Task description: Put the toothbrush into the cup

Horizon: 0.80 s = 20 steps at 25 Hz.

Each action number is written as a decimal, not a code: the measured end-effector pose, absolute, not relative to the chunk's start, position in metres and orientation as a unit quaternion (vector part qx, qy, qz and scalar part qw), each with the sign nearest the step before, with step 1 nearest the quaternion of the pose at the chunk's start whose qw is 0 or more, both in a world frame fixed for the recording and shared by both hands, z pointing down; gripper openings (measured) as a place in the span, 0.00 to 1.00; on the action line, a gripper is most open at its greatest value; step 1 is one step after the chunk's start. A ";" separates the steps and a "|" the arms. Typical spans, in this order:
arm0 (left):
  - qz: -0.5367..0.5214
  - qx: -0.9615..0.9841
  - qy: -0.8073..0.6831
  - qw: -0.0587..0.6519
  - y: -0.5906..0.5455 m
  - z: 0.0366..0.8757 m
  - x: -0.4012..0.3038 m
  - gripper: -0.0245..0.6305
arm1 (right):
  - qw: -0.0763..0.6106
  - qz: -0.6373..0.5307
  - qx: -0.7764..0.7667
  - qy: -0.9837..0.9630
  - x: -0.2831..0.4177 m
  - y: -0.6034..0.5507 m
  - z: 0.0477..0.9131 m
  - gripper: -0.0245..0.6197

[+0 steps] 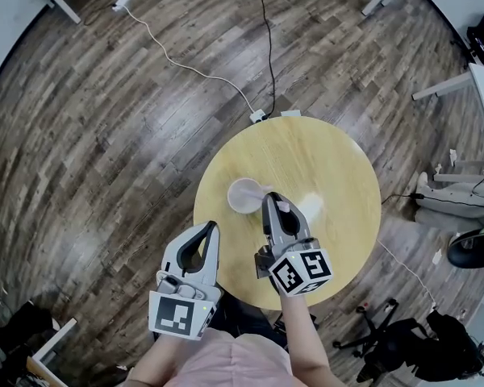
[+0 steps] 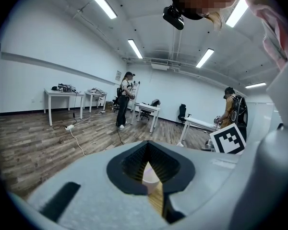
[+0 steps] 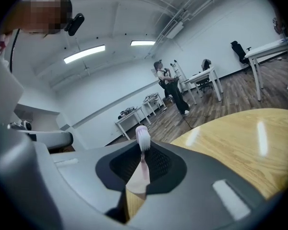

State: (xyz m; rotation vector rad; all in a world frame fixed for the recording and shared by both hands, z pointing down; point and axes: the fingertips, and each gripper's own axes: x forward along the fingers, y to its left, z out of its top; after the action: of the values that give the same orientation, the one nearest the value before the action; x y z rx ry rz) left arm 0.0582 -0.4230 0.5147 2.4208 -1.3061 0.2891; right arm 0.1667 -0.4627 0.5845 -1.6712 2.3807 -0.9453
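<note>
Jaws of right hand-held gripper (image 3: 142,157) closing on upright pink plastic toothbrush (image 3: 143,139) beside translucent round cup (image 1: 244,195); left hand-held gripper (image 1: 210,229) jaws together.

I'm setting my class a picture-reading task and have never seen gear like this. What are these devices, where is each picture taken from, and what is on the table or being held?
There is no robot here: a person holds a two-jaw gripper in each hand. The head view looks down from a camera on the person's head. The other two views come from cameras riding on the grippers, each looking along its own jaws. On the round table stands a cup. The right gripper is closing its jaws on a toothbrush, bristles up. The left gripper is shut and empty.
</note>
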 end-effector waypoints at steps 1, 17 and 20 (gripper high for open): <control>0.100 0.860 -0.465 0.183 -0.423 0.511 0.056 0.03 | 0.042 -0.301 -0.546 0.780 0.166 -0.463 0.578 0.09; 0.024 0.894 -0.438 0.095 -0.393 0.415 0.064 0.03 | 0.083 -0.146 -0.573 0.802 0.175 -0.401 0.423 0.09; 0.014 0.899 -0.429 0.084 -0.385 0.402 0.071 0.03 | 0.081 -0.124 -0.573 0.806 0.176 -0.385 0.405 0.09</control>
State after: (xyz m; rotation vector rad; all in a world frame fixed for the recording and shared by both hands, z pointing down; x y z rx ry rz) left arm 0.0715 -0.3854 0.4021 2.6844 -1.2792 0.0432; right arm 0.1761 -0.3849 0.4046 -1.7132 2.4091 -0.3720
